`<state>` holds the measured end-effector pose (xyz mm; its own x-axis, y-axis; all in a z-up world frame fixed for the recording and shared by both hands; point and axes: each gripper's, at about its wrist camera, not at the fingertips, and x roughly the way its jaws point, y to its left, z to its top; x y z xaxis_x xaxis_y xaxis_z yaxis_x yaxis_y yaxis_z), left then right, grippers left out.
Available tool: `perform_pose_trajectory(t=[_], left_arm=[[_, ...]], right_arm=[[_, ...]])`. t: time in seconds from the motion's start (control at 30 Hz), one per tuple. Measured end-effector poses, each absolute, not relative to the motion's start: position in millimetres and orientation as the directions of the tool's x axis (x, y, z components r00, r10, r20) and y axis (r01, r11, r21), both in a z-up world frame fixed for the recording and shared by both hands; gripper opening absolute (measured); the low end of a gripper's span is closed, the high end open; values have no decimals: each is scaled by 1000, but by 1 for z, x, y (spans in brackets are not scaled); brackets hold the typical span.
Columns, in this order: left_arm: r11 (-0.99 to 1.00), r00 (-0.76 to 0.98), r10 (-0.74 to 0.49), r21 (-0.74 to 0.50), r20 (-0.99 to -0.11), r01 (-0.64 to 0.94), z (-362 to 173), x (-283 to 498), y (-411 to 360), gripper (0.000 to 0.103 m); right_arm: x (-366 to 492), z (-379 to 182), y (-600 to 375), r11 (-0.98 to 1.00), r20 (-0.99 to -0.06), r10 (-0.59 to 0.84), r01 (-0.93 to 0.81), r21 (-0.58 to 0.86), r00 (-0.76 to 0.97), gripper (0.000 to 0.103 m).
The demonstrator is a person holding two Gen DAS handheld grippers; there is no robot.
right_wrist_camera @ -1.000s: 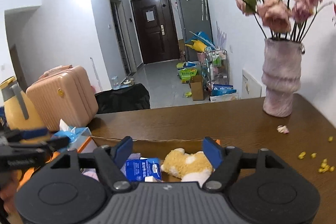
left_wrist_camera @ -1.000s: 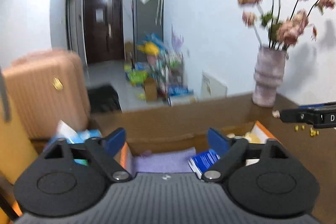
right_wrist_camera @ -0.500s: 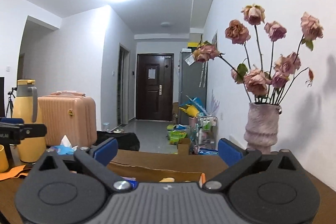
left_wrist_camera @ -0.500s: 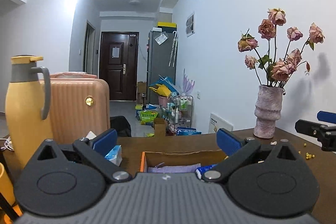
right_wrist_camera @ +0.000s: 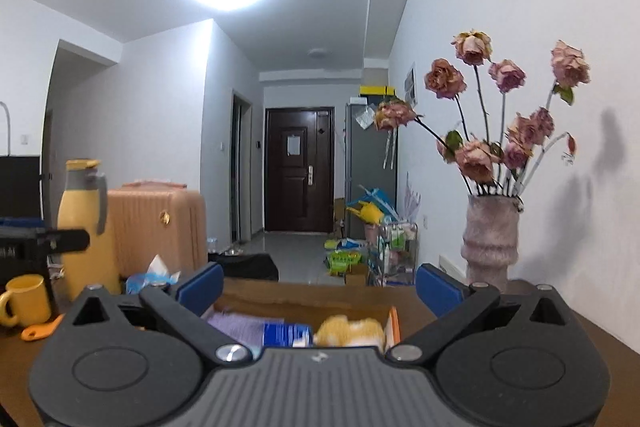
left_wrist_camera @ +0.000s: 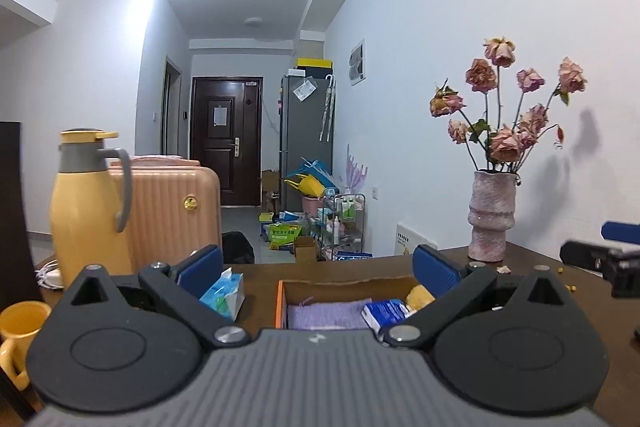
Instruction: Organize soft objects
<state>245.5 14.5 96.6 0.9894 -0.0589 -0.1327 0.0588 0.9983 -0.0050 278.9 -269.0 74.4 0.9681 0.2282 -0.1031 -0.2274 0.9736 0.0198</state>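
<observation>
The left gripper [left_wrist_camera: 318, 269] points level across a dark brown table [left_wrist_camera: 532, 267], its blue-padded jaws spread wide with nothing between them. Just past the fingers sits an open cardboard box [left_wrist_camera: 344, 287] with an orange rim; inside lie a folded purple cloth [left_wrist_camera: 326, 315], a blue-and-white packet [left_wrist_camera: 386, 311] and something yellow and soft [left_wrist_camera: 420, 295]. A light-blue tissue pack [left_wrist_camera: 224, 291] stands left of the box. Farther left are a yellow thermos jug [left_wrist_camera: 86, 211], a yellow mug [left_wrist_camera: 20, 331] and a pink suitcase [left_wrist_camera: 176, 211]. On the right stands a pink vase of wilted roses [left_wrist_camera: 492, 219], and the right gripper [left_wrist_camera: 608, 259] pokes in at the edge.
</observation>
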Motion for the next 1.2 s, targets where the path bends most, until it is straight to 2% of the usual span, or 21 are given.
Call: perform_pose_trajectory(t=[0.2,0.33,0.43,0.53,0.67,0.8,1.2], left_arm=[[999,986,-24,26,-165,29,92,162,15,103],[997,987,-57,40,-150,63,79,95,21,103],[999,991,-30,18,-129,33,67,47,25,103],[996,986,-84,17,-146,88,51,6,27,103],[997,978,-56,47,-199,67,45,2,23,103],[999,982,-36,27,-186,42,49,5,22,103],[998,983,-38,34,-177,45,50,3,21,103]], right_arm=[[194,67,-273,977,-138,212,-213,7,968,103],[127,57,-272,974,-183,221,-227,-9,958,103],[78,45,-275,963,-196,270,-269,32,943,103],[37,31,-276,971,-197,238,-231,61,951,103],[25,18,-265,968,-253,252,-242,70,934,103],[20,17,-260,974,-218,226,-214,76,949,103],[27,17,-263,968,-243,245,-224,111,939,103]])
